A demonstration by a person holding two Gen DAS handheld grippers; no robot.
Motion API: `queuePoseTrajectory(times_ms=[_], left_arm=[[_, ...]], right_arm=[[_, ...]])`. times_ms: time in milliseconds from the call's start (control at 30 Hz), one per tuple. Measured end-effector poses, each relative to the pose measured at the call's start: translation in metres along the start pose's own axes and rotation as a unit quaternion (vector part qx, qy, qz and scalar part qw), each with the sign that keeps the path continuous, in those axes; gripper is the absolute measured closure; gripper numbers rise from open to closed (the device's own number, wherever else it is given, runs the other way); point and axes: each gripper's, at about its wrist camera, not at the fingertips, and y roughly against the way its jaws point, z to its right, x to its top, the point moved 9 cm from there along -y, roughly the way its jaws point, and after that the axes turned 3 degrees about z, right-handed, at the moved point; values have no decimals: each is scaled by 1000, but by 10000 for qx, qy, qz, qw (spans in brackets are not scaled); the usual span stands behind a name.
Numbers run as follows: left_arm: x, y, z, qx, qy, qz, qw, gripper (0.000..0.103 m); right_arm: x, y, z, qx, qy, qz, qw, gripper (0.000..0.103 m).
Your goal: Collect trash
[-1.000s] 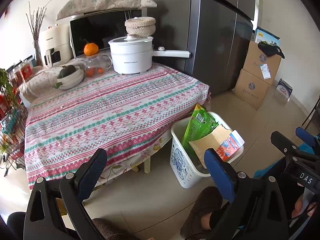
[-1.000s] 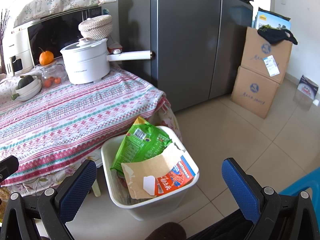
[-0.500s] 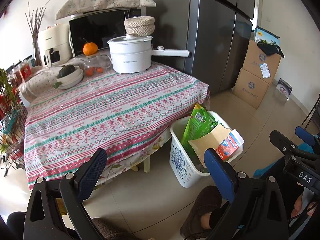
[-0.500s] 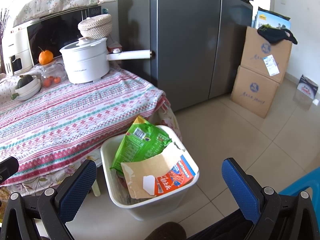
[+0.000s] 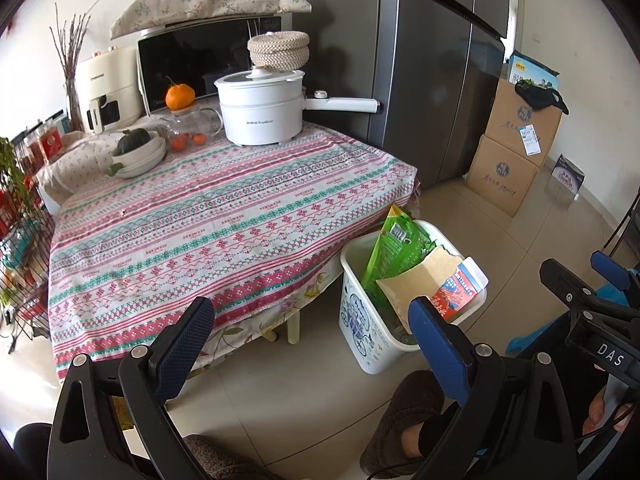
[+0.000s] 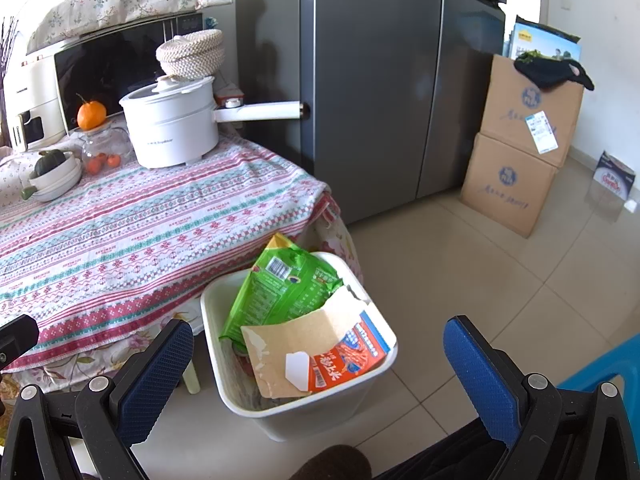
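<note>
the left hand-held gripper [image 5: 310, 330] hangs low over the floor with its two blue-padded fingers spread wide and nothing between them. the right hand-held gripper [image 6: 318, 354] is the same, spread wide and empty, aimed down at the white bin [image 6: 224, 388]. in the left view the right one also shows at the far edge, near the person's knees and slippered feet [image 5: 400, 412].

just ahead of both, the bin stands on the tiled floor [image 6: 460, 272] beside the near right corner of the surface [image 5: 180, 232], touching or nearly touching the hanging edge of the striped cloth. the trash is already in it: a green snack bag [image 6: 280, 292] upright at the back, a torn piece of brown cardboard [image 6: 296, 340] leaning across the front, and a red and blue carton [image 6: 348, 360] sticking out past the rim on the right.

further out, the open middle of the surface shows no loose wrappers. only kitchen things sit along its far edge: a white electric pot [image 5: 260, 108], a bowl with a dark squash [image 5: 140, 148], a glass jug with an orange on top [image 5: 180, 98].

so to my eye the collecting looks finished, or close to it. i can spot nothing left to pick up on the surface or the floor.
</note>
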Motion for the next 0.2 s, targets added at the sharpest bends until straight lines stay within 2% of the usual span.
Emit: queuePoseTrajectory(times_ms=[200], left_arm=[[-4, -2, -2, -66, 58, -71, 9999, 4]], right_arm=[[-1, -2, -1, 14, 4, -23, 10000, 0]])
